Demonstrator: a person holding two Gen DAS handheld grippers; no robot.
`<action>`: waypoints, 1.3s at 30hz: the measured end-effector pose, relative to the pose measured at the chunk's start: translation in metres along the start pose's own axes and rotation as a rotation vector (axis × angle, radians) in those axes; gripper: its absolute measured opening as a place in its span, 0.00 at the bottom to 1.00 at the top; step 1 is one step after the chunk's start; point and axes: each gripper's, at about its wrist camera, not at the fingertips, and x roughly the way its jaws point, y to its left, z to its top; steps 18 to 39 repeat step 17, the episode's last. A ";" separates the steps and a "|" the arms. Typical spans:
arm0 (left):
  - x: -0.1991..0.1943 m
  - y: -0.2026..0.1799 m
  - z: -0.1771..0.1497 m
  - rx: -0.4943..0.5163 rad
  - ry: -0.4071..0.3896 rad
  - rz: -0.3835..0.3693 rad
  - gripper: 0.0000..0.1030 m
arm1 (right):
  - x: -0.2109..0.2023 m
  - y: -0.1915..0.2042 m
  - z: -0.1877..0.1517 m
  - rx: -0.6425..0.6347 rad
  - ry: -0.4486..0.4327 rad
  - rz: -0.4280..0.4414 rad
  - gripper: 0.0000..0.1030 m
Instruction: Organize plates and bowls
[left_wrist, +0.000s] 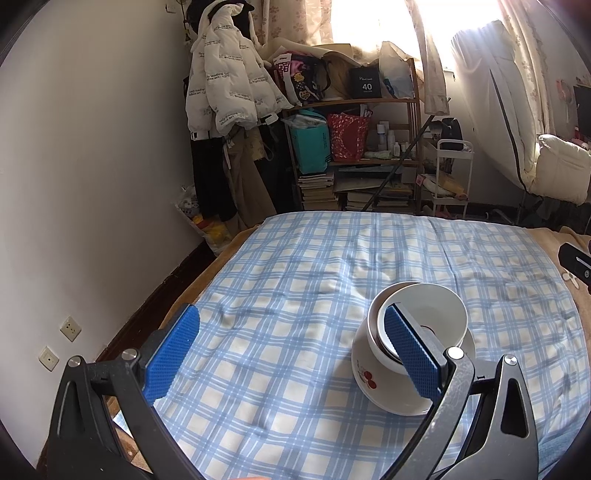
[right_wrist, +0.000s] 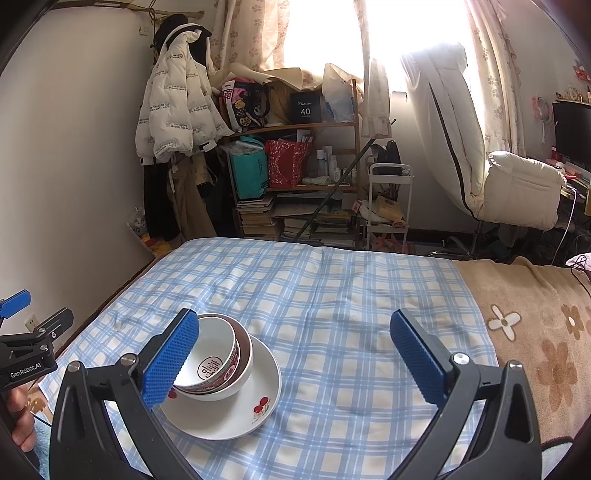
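Note:
A white plate with red cherry prints (right_wrist: 236, 406) lies on the blue checked cloth (right_wrist: 332, 295). Two bowls are nested on it: a white outer bowl (right_wrist: 245, 373) and an inner bowl with a red rim pattern and a red mark inside (right_wrist: 208, 354). The stack also shows in the left wrist view, plate (left_wrist: 365, 373) and top bowl (left_wrist: 432, 310). My left gripper (left_wrist: 291, 350) is open and empty, its right pad in front of the bowls. My right gripper (right_wrist: 293, 358) is open and empty, its left pad in front of the bowls.
The cloth covers a bed with a tan flowered blanket (right_wrist: 535, 325) on the right. A wall (left_wrist: 92, 166) runs along the left side. Beyond the far edge stand a cluttered wooden shelf (right_wrist: 295, 166), hanging coats (right_wrist: 173, 110), a white cart (right_wrist: 388, 206) and a chair (right_wrist: 517, 192).

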 end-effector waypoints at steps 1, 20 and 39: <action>0.000 -0.001 0.001 -0.001 0.000 -0.001 0.96 | 0.000 0.000 0.000 0.000 0.000 0.000 1.00; 0.000 0.004 0.000 0.003 -0.009 -0.008 0.96 | 0.000 -0.001 0.000 -0.002 0.003 0.001 1.00; 0.000 0.004 0.000 0.003 -0.009 -0.008 0.96 | 0.000 -0.001 0.000 -0.002 0.003 0.001 1.00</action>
